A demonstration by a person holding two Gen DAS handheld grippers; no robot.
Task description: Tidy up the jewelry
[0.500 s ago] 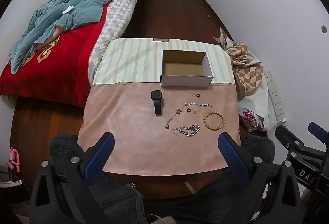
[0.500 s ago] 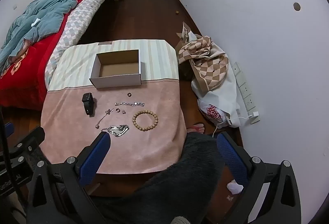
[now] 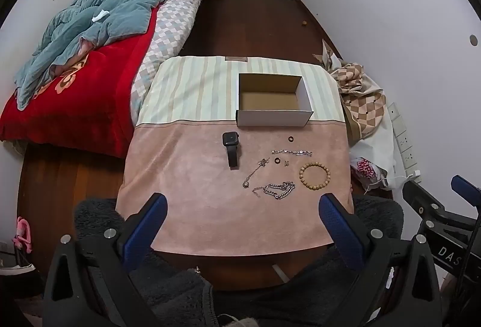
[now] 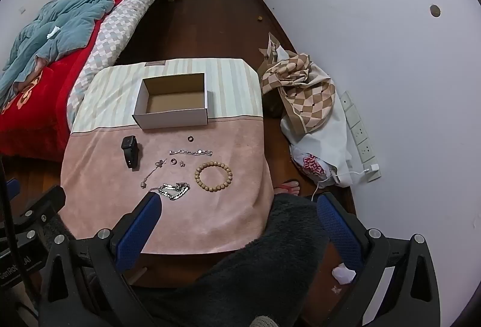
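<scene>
An open cardboard box stands empty at the middle of the table. In front of it on the pink cloth lie a black smartwatch, a wooden bead bracelet, a thick silver chain, a thin silver bracelet, a pendant necklace, and two small dark rings. My left gripper and right gripper are both open and empty, held above the table's near edge.
A bed with a red cover and blue blanket stands left of the table. A checked cloth and bags lie on the floor at the right, by a wall with sockets. My dark fuzzy-clad legs are below.
Both grippers have shifted very slightly; the jewelry and box have not moved.
</scene>
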